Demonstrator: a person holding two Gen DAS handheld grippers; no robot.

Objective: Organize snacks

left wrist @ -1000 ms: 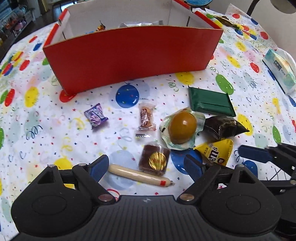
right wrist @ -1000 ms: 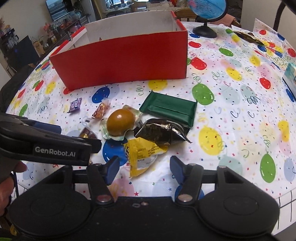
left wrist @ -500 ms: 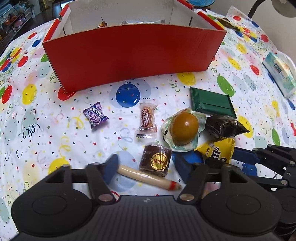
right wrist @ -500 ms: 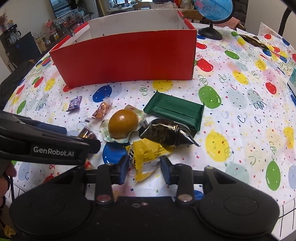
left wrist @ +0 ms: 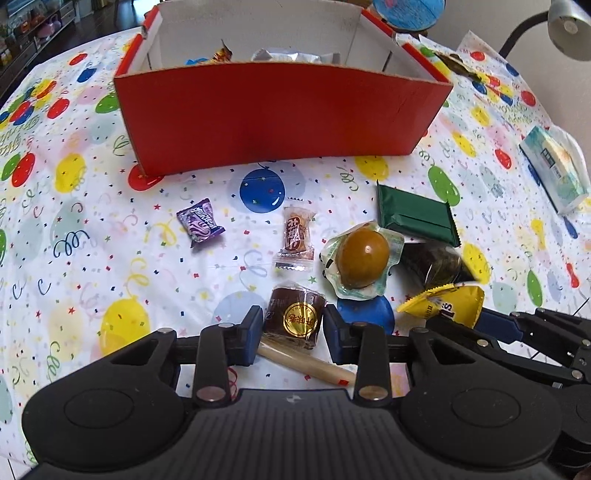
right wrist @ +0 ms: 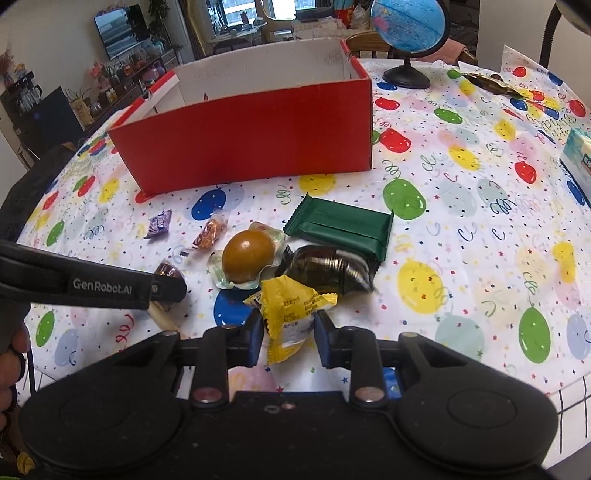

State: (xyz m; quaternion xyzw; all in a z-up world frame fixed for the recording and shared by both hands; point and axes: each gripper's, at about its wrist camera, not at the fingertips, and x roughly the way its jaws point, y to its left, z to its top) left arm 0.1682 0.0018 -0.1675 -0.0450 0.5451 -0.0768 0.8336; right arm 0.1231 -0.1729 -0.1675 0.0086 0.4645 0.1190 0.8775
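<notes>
My left gripper (left wrist: 291, 334) is shut on a brown round cake with a gold sticker (left wrist: 295, 319), held just above a tan sausage stick (left wrist: 306, 363). My right gripper (right wrist: 288, 332) is shut on a yellow snack packet (right wrist: 291, 308), which also shows in the left wrist view (left wrist: 447, 304). A red cardboard box (left wrist: 273, 114) stands behind, with several snacks inside. On the cloth lie a purple candy (left wrist: 200, 222), a clear-wrapped orange candy (left wrist: 296, 236), a brown egg in plastic (left wrist: 364, 258), a green packet (left wrist: 415, 216) and a dark packet (left wrist: 436, 264).
A tissue pack (left wrist: 554, 173) lies at the right edge of the balloon-print tablecloth (left wrist: 81, 236). A globe (right wrist: 406, 33) stands behind the box (right wrist: 251, 136) on the right. A dark wrapper (right wrist: 491, 83) lies at the far right.
Both grippers have closed: the left on the brown cake, the right on the yellow packet. Both have lifted slightly, and the yellow packet now stands tilted up off the cloth.
</notes>
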